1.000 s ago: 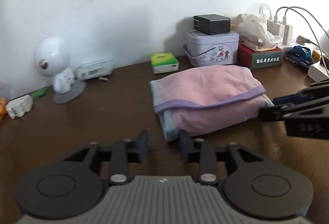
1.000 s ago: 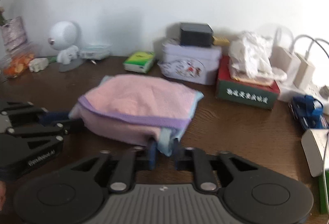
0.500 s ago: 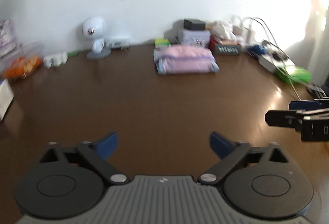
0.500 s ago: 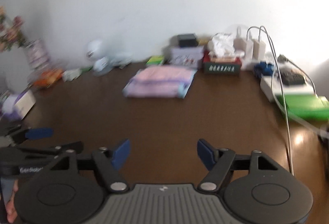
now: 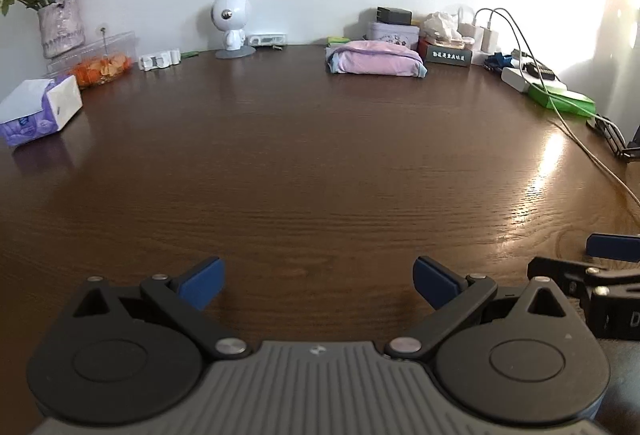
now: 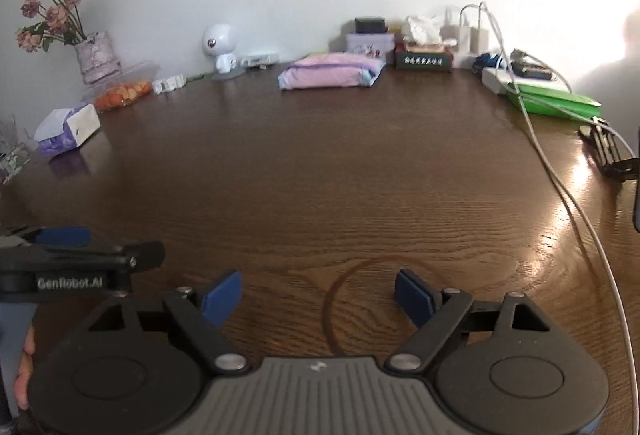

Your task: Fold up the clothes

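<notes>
Dark brown wood grain fills both views of the table, where one folded pink garment with a pale blue layer showing at its edges lies at the far side, near the wall. Both tools hang low over the near edge, well apart from the garment. The left gripper has its two blue-padded fingers spread wide and holds nothing; the right gripper is likewise spread and empty.

Just behind the garment stands one patterned tin with one black box on top. To the garment's right sits one dark tissue box with white tissue spilling out, then two white chargers with cables, and one green packet further right. To the garment's left stands one white round-headed figurine; further left are one clear tub of orange pieces, one vase of dried roses and one purple-and-white tissue pack. One pale ring mark shows on the wood between the right gripper's fingers.
</notes>
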{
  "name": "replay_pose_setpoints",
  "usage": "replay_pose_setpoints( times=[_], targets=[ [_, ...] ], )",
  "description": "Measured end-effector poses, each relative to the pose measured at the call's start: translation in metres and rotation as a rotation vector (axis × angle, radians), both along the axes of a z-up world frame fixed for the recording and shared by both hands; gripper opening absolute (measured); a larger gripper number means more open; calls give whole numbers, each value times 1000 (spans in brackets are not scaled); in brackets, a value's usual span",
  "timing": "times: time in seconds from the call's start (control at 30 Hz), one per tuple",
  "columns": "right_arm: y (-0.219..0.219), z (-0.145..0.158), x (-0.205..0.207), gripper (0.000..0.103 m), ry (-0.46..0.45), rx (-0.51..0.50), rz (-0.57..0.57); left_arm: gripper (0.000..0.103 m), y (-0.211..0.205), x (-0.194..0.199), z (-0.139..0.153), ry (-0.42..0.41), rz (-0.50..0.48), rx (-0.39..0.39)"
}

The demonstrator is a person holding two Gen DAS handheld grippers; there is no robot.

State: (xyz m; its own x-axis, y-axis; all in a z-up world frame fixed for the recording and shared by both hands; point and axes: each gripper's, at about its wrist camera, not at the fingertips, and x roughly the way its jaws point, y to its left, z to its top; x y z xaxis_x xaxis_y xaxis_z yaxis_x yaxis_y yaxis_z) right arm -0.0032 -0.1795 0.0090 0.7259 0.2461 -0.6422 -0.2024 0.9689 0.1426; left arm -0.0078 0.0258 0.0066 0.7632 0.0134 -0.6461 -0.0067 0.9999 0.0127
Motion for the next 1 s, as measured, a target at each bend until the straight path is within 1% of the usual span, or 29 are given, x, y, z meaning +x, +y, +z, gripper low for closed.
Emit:
replay_pose_setpoints(
  times=[0.13,0.2,0.27,0.3,0.33,0.43,0.8,1.0],
  targets=[
    [1,-4,-6,89,-14,-9,-16,103,-3,-6,-5,16,-33,12],
    [6,-6,-11,90,-30,-46,-14,103,-8,-9,-7,0,-51,29],
    [10,-10,-15,95,-48,-81,-5,102,-13,-12,-9,-16,-68,46],
    [13,-10,-16,96,-52,-98,-3,102,-15,-14,-10,-22,-75,52],
    [14,-10,-17,97,-50,-109,-4,102,-15,-14,-10,-24,-72,50],
    [14,-11,-17,103,-39,-115,-35,102,-14,-14,-11,-22,-68,39],
    [14,-10,-17,103,-36,-120,-42,102,-10,-11,-12,-11,-65,5],
    [12,-10,-14,103,-34,-117,-56,102,-10,-10,-12,-11,-62,4]
  ],
)
